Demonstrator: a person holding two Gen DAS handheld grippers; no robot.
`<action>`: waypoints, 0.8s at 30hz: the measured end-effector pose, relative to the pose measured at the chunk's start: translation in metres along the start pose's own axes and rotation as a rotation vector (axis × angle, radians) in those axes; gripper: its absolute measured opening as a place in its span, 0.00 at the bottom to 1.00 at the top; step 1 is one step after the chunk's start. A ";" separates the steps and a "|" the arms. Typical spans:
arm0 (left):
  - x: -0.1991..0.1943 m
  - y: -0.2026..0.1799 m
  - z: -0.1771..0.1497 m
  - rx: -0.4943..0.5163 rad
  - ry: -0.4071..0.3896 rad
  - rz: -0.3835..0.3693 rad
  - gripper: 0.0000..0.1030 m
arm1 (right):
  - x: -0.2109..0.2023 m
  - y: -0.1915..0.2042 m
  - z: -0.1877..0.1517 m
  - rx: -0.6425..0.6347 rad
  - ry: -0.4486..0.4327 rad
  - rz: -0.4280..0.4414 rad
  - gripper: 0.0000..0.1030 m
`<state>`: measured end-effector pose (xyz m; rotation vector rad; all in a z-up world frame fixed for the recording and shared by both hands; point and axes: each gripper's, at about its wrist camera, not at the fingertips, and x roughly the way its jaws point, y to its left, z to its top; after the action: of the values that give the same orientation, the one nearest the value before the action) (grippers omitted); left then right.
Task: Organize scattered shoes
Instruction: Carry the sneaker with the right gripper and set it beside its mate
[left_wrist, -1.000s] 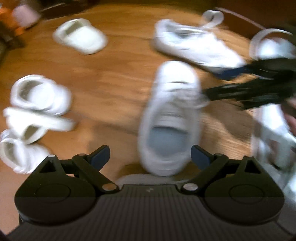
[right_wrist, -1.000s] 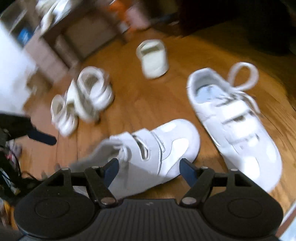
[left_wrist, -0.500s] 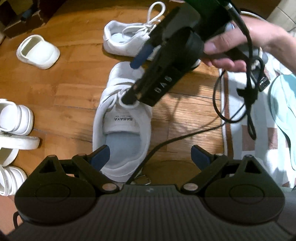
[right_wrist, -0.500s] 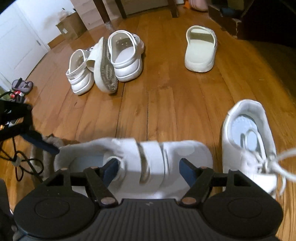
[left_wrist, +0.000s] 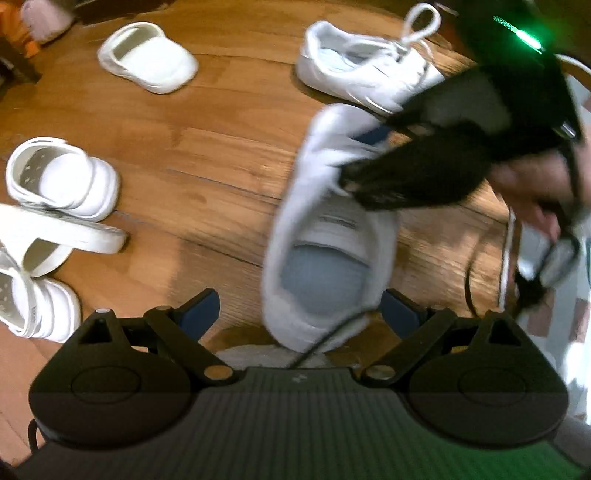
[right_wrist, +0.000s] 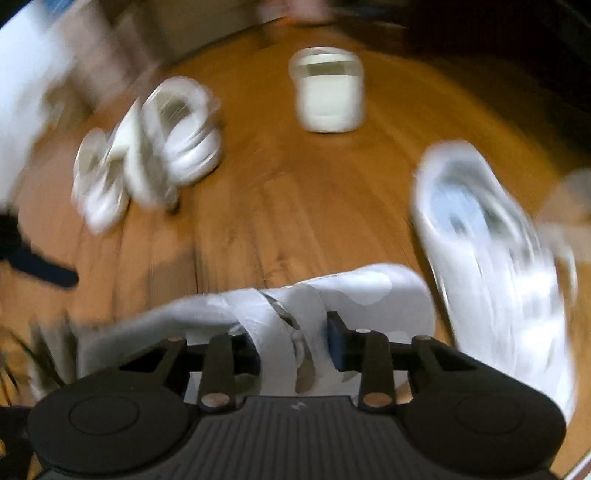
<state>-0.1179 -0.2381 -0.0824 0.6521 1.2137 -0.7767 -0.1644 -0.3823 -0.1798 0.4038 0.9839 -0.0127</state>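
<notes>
A white strap sneaker (left_wrist: 325, 240) lies on the wood floor, its heel between the wide-apart fingers of my left gripper (left_wrist: 299, 310), which is open and not touching it. My right gripper (right_wrist: 291, 347) comes in from the right; its jaws are closing and its pads press on the sneaker's (right_wrist: 369, 291) straps. The left wrist view shows that right gripper (left_wrist: 356, 158) over the sneaker's middle. The white lace-up sneaker (left_wrist: 365, 74) rests just beyond, also seen as a blurred sneaker (right_wrist: 491, 251) on the right.
A white slide (left_wrist: 147, 59) lies at the far left, and a heap of white sandals (left_wrist: 62, 177) sits at the left edge. A person's hand (left_wrist: 528, 184) holds the right gripper, with a cable (left_wrist: 506, 251) trailing over a rug (left_wrist: 576, 332).
My right gripper's jaws went from wide apart to narrow around the sneaker's straps. The left gripper stays open around the heel. Both views are blurred from motion.
</notes>
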 end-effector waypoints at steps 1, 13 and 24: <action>-0.001 0.001 0.001 -0.004 -0.005 0.007 0.93 | -0.006 -0.008 -0.006 0.080 -0.028 0.001 0.32; -0.028 0.004 0.026 -0.081 -0.157 -0.072 0.94 | -0.044 -0.090 -0.047 0.844 -0.139 0.169 0.32; 0.005 0.003 0.021 -0.059 -0.058 -0.037 0.94 | -0.054 -0.081 -0.030 0.674 -0.266 0.130 0.76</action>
<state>-0.1032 -0.2540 -0.0823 0.5568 1.1939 -0.7831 -0.2341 -0.4563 -0.1768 1.0554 0.6674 -0.2794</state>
